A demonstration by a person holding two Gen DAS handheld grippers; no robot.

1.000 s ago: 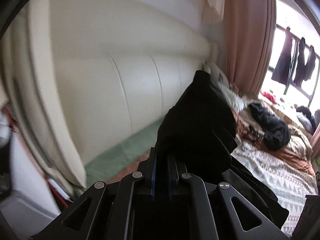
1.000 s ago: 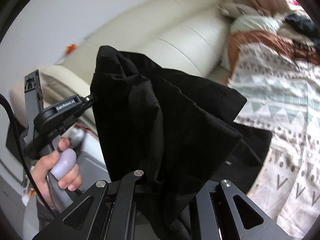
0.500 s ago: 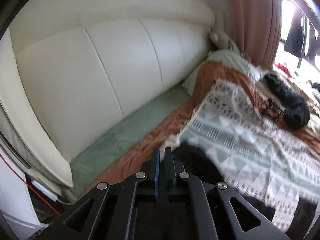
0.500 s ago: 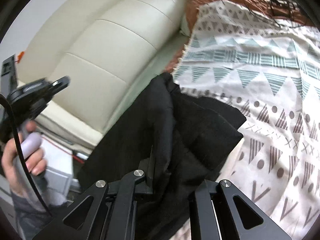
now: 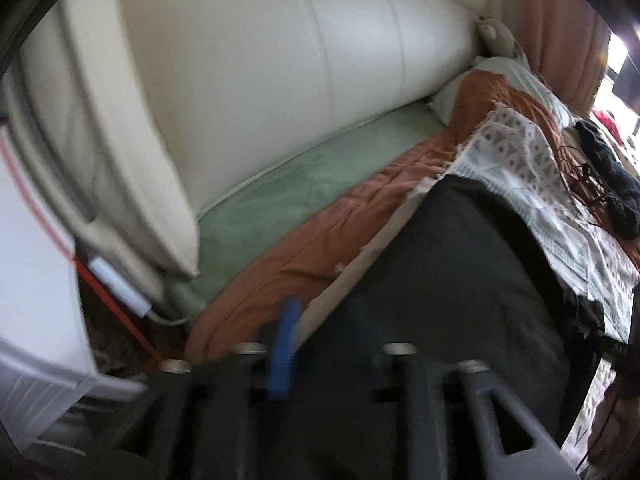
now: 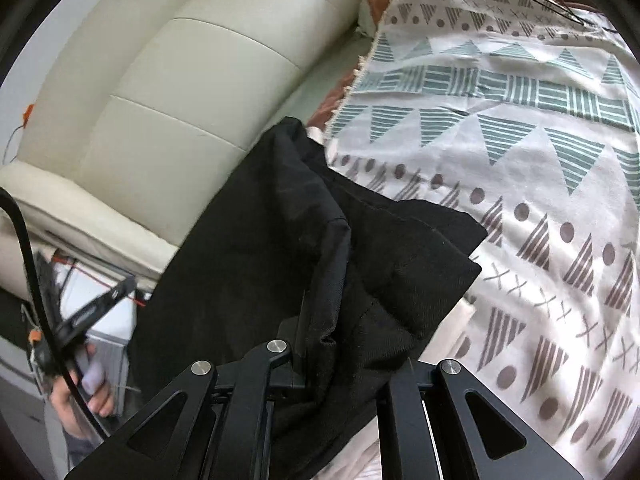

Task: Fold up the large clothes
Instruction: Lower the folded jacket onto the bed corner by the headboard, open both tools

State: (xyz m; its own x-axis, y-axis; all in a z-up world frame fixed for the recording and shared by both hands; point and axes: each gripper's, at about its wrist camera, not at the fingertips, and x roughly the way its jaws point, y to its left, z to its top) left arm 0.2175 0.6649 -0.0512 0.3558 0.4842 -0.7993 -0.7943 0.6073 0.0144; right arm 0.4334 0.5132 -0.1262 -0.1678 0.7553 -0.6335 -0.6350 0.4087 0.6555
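Note:
A large black garment lies bunched on the bed's near corner, over the patterned blanket. It also shows in the left wrist view, spread flat and dark. My right gripper has its jaws apart with a fold of the black cloth lying between them. My left gripper is blurred; its jaws stand apart above the garment's near edge, and only its blue pad shows clearly. The left gripper also appears at the left of the right wrist view, held in a hand.
A cream padded headboard runs along the left. A green sheet and a rust-brown quilt lie beside the blanket. A dark heap of clothes sits further up the bed. A white cabinet and a red cable are left.
Both grippers came down from holding the garment in the air to the bed. The garment now lies on the blanket. The left jaws have opened and let go of the cloth.

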